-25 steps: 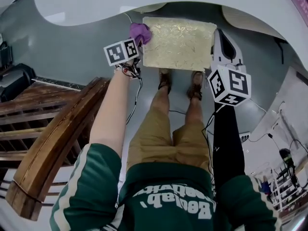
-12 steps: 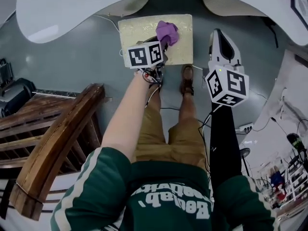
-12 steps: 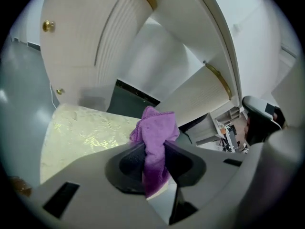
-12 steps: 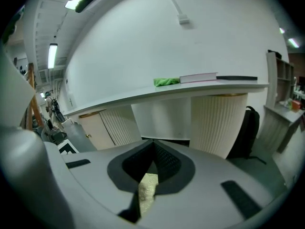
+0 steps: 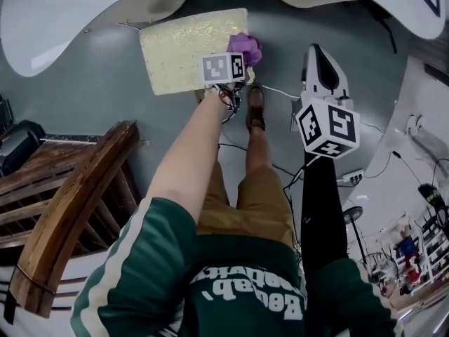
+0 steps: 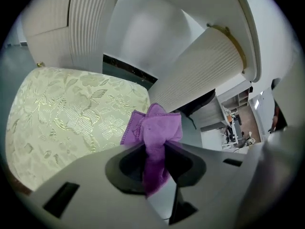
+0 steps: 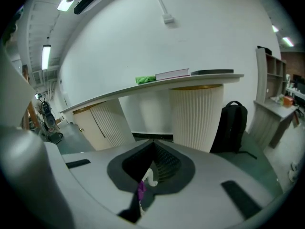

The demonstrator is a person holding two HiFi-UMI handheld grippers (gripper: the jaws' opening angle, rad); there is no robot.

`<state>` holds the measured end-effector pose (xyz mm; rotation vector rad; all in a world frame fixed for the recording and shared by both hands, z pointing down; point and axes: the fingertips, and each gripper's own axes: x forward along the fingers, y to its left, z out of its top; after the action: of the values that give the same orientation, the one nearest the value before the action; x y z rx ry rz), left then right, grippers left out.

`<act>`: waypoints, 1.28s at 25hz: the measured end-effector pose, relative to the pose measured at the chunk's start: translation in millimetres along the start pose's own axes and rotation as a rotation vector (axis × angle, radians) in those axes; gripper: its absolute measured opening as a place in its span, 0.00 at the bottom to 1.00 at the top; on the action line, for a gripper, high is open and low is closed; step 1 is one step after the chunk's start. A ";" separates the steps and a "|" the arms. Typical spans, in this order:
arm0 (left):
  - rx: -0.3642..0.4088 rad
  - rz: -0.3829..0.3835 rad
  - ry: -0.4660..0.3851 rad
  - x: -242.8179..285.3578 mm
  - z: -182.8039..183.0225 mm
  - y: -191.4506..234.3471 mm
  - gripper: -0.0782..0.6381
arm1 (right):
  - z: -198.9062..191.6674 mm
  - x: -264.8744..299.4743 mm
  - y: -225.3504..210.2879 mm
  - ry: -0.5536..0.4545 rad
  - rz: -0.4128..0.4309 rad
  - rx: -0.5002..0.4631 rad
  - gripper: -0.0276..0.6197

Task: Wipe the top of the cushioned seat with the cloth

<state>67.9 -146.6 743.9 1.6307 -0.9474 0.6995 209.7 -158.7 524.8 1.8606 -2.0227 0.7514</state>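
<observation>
The left tool [image 6: 155, 146] has swept the crumpled purple microfibre cloth [image 6: 156, 127] across to the seat's right edge, its jaws clamped on the cloth's bunched middle. The right tool [image 7: 151, 144] hangs aside, jaws together. Beyond, the square cushioned seat [image 6: 66, 113] shows pale-gold floral brocade.

The left gripper [image 5: 235, 60] reaches to the right edge of the cushioned seat [image 5: 184, 48], with the purple cloth [image 5: 244, 47] apparently at its tip on that edge. The right gripper [image 5: 320, 55] hangs beside the seat, over the grey floor [image 5: 91, 90].
</observation>
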 end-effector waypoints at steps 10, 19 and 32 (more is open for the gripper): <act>0.009 0.032 -0.058 -15.6 3.0 27.4 0.27 | -4.4 0.5 11.7 0.009 0.062 -0.055 0.05; -0.052 0.113 -0.081 -81.6 7.9 144.6 0.27 | -2.4 7.6 102.6 0.017 0.117 -0.113 0.05; -0.198 0.223 -0.140 -163.9 0.4 287.3 0.27 | -10.6 28.7 235.8 0.012 0.195 -0.164 0.05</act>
<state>-262.7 -140.9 751.6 1.4270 -1.2732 0.6248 -27.2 -169.9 507.0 1.5828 -2.2092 0.6211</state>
